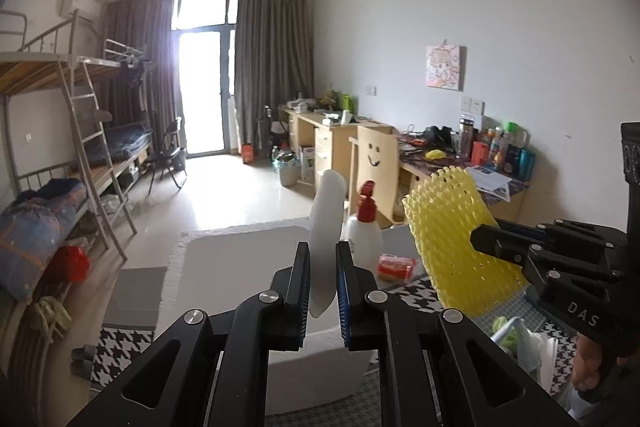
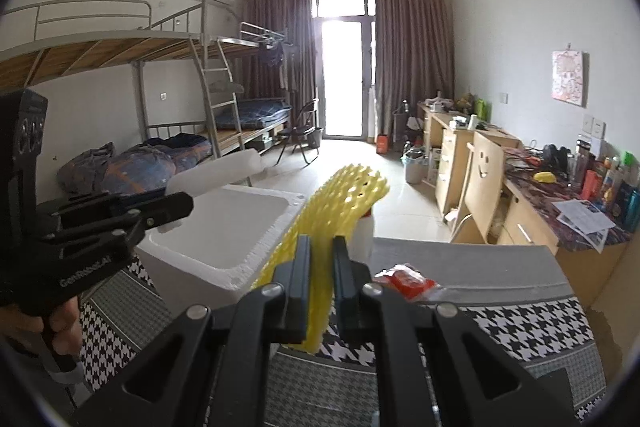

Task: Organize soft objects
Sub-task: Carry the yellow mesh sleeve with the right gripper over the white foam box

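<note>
My left gripper (image 1: pixel 323 255) is shut on a white foam sheet (image 1: pixel 326 219) that stands upright above an open white foam box (image 1: pixel 224 267). To its right, my right gripper (image 1: pixel 482 241) is shut on a yellow foam net (image 1: pixel 452 239). In the right wrist view the right gripper (image 2: pixel 322 251) clamps the yellow foam net (image 2: pixel 340 195), which curves up and away beside the foam box (image 2: pixel 224 227). The left gripper (image 2: pixel 186 205) holds the white sheet (image 2: pixel 216 175) over the box's far left side. A hand grips each handle.
A white spray bottle with a red top (image 1: pixel 364 227) and a red packet (image 1: pixel 396 265) sit on the grey and houndstooth tablecloth (image 2: pixel 520 323). A basket of items (image 1: pixel 520 339) is at lower right. Bunk beds stand left, and desks and a smiley chair (image 2: pixel 486 167) right.
</note>
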`<state>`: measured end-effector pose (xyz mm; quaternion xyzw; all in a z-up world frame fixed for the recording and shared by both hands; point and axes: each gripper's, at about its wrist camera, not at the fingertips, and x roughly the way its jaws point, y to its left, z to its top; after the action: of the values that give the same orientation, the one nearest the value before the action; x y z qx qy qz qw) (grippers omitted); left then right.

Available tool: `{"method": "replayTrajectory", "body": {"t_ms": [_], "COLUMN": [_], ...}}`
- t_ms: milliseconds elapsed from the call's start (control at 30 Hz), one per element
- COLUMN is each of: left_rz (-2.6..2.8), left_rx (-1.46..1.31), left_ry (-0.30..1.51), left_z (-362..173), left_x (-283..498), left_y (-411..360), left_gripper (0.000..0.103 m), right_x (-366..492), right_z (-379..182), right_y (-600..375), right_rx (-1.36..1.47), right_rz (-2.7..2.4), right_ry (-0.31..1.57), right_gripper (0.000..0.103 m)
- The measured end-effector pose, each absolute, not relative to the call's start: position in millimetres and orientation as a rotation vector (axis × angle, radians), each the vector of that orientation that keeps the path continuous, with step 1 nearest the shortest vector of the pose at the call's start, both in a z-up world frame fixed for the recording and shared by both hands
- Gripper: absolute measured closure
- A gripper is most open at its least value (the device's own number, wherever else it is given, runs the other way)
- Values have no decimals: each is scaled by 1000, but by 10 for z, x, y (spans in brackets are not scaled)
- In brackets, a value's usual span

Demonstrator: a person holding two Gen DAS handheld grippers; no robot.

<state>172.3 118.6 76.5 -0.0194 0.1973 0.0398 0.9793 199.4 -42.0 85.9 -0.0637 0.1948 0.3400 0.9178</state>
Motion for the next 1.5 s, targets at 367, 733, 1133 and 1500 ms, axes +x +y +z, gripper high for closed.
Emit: {"method": "replayTrajectory", "body": {"t_ms": [367,733,1133,1500], "left_rz": [141,203,248,310], "left_rx": [-58,-75,-117,-140], "left_ry": [437,504,422,422], "left_z": [682,543,657,649], "left_x": [1853,1964,1704,1549], "left_y": [1366,1599,1794,1954], "left_gripper": [90,56,2,1], "right_x": [2112,2144,2145,2181], "right_z": [840,829,883,913], "right_y": [-122,-13,98,353], "right_rx": [-149,-170,-172,-189], "right_rz": [747,753,768,808], "right_ry": [433,451,450,456], "right_gripper": [90,90,90,90]}}
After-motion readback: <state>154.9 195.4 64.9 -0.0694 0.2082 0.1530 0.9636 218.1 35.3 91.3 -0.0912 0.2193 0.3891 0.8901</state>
